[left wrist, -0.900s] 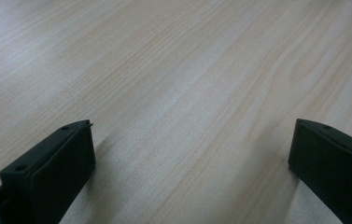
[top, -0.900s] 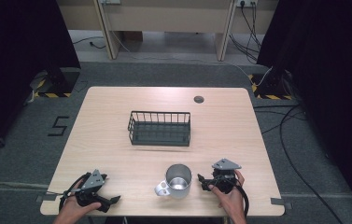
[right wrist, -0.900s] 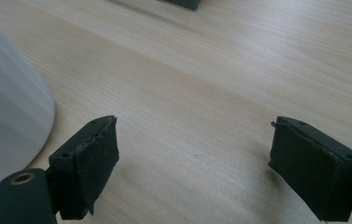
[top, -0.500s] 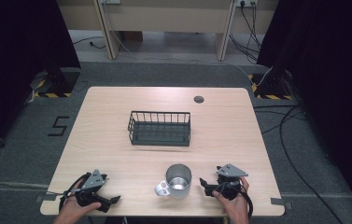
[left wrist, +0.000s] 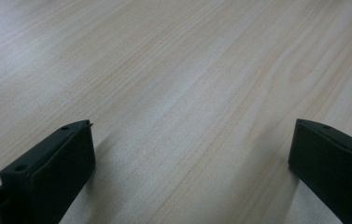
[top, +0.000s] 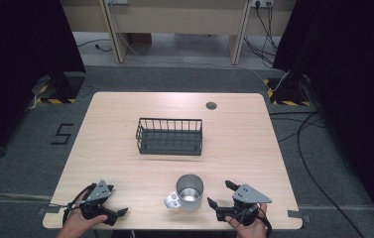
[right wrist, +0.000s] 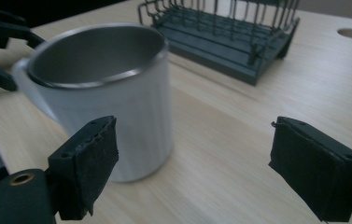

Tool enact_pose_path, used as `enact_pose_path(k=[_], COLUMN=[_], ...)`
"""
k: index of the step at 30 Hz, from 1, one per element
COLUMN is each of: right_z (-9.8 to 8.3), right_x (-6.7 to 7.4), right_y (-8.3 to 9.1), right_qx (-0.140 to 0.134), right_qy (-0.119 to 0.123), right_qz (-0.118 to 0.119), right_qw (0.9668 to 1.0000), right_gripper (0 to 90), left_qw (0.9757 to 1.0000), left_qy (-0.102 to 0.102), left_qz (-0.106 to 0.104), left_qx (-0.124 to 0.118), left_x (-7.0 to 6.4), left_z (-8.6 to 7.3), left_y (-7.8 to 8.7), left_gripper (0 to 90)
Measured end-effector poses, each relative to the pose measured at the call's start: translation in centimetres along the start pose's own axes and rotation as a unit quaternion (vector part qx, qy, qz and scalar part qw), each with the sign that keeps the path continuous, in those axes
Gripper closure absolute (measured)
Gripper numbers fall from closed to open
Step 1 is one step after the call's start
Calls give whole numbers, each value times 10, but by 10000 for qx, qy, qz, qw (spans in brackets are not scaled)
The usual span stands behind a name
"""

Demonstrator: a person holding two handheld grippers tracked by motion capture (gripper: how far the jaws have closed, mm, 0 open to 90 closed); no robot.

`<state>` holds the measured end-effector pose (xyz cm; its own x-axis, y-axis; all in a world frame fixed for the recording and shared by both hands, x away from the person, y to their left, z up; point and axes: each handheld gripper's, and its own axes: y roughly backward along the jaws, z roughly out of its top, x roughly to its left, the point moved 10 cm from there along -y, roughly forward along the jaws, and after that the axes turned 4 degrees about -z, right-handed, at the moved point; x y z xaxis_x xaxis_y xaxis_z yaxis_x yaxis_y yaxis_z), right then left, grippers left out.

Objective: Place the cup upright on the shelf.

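Note:
A white mug with a metal inside (top: 189,191) (right wrist: 106,91) stands upright near the table's front edge, its handle toward the left. My right gripper (top: 219,194) (right wrist: 190,163) is open just right of the mug, jaws pointing left; its left jaw overlaps the mug's wall in the right gripper view, with nothing held. My left gripper (top: 117,201) (left wrist: 187,154) rests open at the front left corner, over bare wood. A dark wire basket (top: 170,135) (right wrist: 229,28) sits empty at the table's middle.
The light wooden table (top: 100,148) has a round cable hole (top: 211,105) at the back right. Grey carpet with cables surrounds it, and a "5" mark (top: 63,134) lies on the floor to the left. A hand holds each gripper at the front edge.
My right gripper has moved a little right and toward the front edge, turning its jaws toward the mug. The left gripper, mug and basket have stayed put.

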<state>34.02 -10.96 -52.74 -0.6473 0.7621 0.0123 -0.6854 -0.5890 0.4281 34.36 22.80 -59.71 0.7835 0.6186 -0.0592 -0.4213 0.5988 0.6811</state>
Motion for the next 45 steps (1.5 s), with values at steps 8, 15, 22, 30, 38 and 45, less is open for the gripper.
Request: enact_pose_path(k=[8,15,22,30,38,45], right_z=[17,22,31,37,37,37], right_x=[24,39,47,52,54,56], right_y=[1,-12,-24,-37,-46,-54], right_qx=[-283,-301,-406,-384,-419,-397], right_qy=[193,327,424,430,285,312], right_qz=[357,554,848,889,1079,1104], right_qw=[9988,9975,9947,9944,9929,9926], right_gripper=[151,151,135,73,51,44], left_qw=[10000,10000,10000,10000,10000,10000], left_qy=[0,0,-1,-1,0,1], left_qz=[3,3,3,3,-1,0], left_qx=[1,0,1,1,0,-1], left_x=[0,0,0,0,0,0], left_z=[0,0,0,0,0,0], left_y=[0,0,0,0,0,0], left_gripper=[0,0,0,0,0,0])
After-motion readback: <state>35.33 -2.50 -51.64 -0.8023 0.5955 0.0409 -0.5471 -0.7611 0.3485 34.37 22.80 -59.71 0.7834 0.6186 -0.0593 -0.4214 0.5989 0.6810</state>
